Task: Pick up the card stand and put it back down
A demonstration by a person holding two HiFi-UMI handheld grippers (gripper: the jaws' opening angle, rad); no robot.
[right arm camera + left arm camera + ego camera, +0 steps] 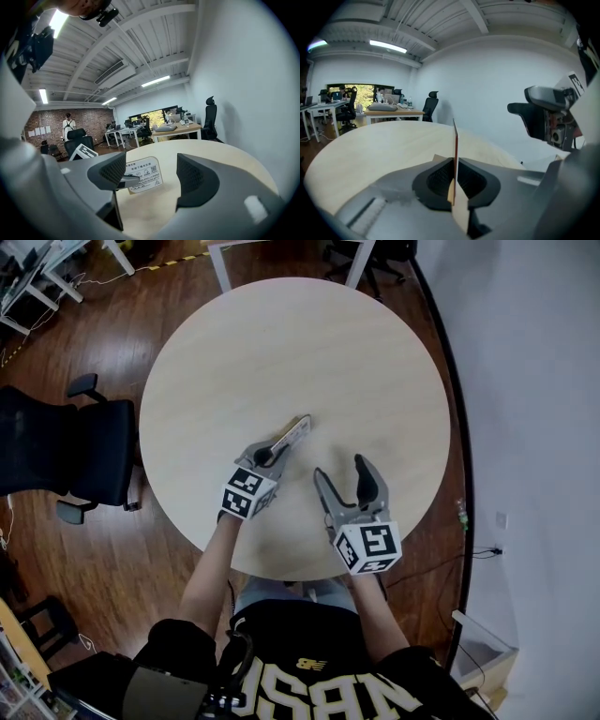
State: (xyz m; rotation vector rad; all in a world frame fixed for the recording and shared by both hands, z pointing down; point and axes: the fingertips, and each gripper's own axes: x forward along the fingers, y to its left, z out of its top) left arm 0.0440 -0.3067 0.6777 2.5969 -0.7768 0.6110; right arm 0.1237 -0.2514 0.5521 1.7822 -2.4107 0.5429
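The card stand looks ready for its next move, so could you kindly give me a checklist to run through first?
1. Left tool gripping the card stand: ok, its pads are clamped on the stand's thin panel, seen edge-on.
2. Right tool clear of the stand: ok, jaws apart, empty, off to the side.
3. Bare table around the stand for set-down: ok.
4. Stand's base lifted off the tabletop: cannot tell.
5. Printed face readable from the right gripper view: ok.

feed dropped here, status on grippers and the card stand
Left gripper shut on thin card stand with white printed label. Right gripper open, empty. Nothing else on round pale table.
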